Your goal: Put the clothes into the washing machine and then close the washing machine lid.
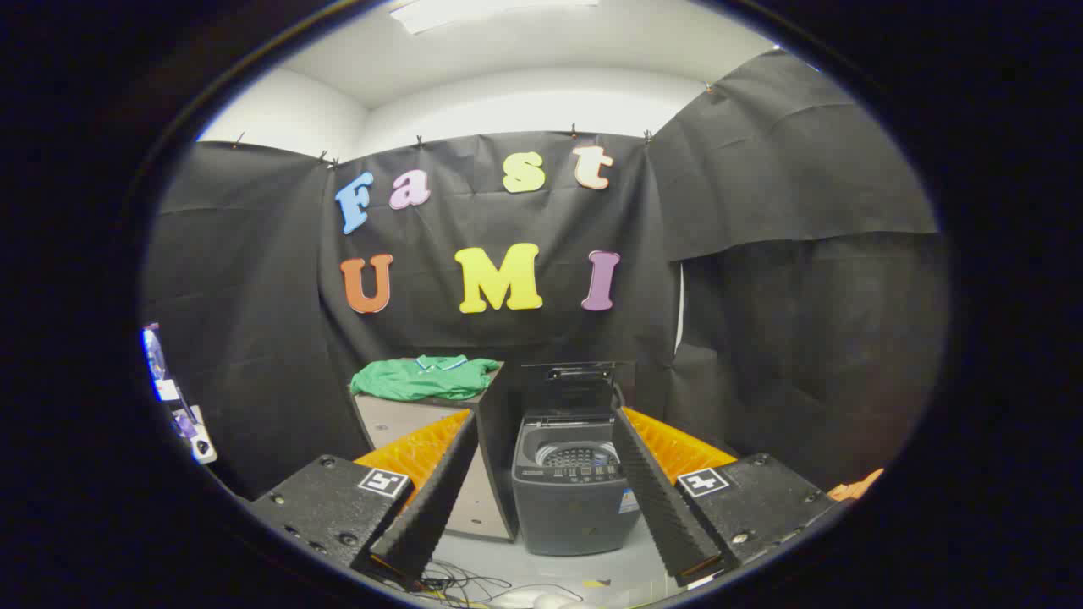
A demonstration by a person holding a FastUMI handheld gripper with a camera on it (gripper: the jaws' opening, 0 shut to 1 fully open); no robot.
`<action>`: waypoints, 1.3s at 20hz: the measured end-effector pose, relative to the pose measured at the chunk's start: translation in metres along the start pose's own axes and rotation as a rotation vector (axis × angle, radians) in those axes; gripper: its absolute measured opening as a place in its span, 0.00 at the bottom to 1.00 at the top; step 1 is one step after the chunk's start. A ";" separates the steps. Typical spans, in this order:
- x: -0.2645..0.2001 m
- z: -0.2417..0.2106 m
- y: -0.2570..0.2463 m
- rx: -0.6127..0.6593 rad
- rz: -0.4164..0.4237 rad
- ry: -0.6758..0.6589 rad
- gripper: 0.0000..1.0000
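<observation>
Clothes (426, 377), a green garment with a striped collar, lie crumpled on top of a brown cabinet (406, 419) that stands just beside the washing machine (574, 495). That washing machine is dark grey and sits on the floor against the black cloth wall, its lid (568, 389) tipped up at the back so the perforated drum (578, 457) shows. Loose cables (461, 584) trail on the floor in front of the washing machine. Short of it, the gripper (550, 554) has its fingers spread wide with nothing between them, framing the washing machine and the cabinet's edge.
</observation>
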State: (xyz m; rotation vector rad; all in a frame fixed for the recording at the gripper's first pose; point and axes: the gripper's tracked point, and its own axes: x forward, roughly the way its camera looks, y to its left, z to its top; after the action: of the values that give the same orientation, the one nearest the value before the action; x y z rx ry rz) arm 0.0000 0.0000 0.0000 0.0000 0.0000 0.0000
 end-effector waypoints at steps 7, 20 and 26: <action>-0.007 0.006 0.002 -0.005 -0.032 -0.020 1.00; 0.036 0.028 0.020 0.006 -0.078 -0.020 1.00; 0.099 0.046 0.042 0.014 -0.057 -0.007 1.00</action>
State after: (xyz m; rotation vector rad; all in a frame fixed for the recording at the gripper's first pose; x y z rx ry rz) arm 0.0987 0.0424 0.0462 0.0142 -0.0069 -0.0574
